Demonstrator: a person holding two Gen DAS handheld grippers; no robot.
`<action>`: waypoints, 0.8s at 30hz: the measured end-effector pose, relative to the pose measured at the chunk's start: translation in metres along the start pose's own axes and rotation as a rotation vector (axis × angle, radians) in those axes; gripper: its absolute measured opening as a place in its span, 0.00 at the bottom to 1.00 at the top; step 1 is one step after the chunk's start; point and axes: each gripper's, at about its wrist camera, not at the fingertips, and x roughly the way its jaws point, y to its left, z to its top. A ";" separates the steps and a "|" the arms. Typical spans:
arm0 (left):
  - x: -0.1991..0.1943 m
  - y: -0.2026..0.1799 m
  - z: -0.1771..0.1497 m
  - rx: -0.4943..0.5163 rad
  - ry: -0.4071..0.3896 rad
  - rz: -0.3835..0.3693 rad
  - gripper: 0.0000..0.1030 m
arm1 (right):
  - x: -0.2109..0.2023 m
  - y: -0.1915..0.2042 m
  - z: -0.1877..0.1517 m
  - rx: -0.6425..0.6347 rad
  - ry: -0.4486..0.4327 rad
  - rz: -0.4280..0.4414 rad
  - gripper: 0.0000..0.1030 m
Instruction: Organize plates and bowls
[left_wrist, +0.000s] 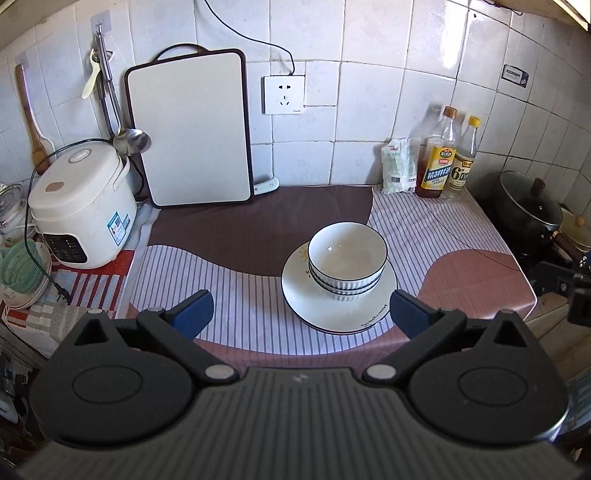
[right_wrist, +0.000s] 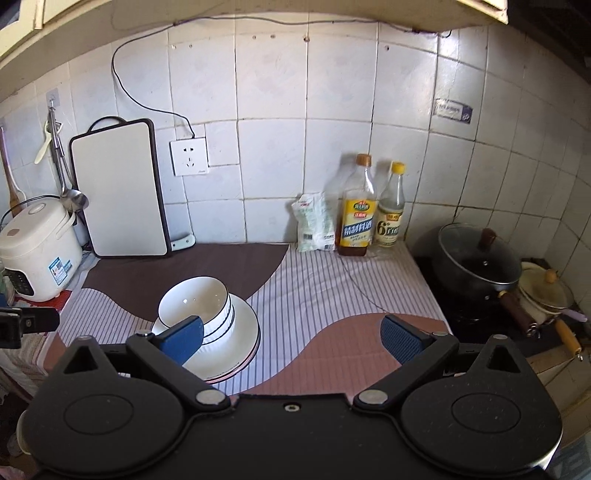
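Both tongs, left (left_wrist: 301, 312) and right (right_wrist: 291, 341), gape empty; bowls (left_wrist: 347, 258) sit toward twelve o'clock on the plates (left_wrist: 332, 317), so a nudge could topple them.

nested bowls (left_wrist: 347, 258) sit on stacked plates (left_wrist: 343, 314), left gripper (left_wrist: 301, 314) spread wide, empty.

Soft daylight, sharp focus, strong fisheye bending at edges.

white dark-rimmed bowls (left_wrist: 347, 258) are nested upright on stacked white plates (left_wrist: 340, 314), set on the striped cloth's middle.
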 end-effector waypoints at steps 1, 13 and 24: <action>-0.001 -0.001 -0.002 0.000 -0.001 0.000 1.00 | -0.001 0.001 -0.003 -0.001 -0.004 -0.004 1.00; 0.014 -0.007 -0.023 0.010 0.015 0.010 1.00 | 0.001 0.008 -0.021 -0.035 -0.049 -0.064 1.00; 0.024 -0.007 -0.037 0.027 -0.013 0.054 1.00 | 0.009 0.014 -0.030 -0.047 -0.042 -0.064 1.00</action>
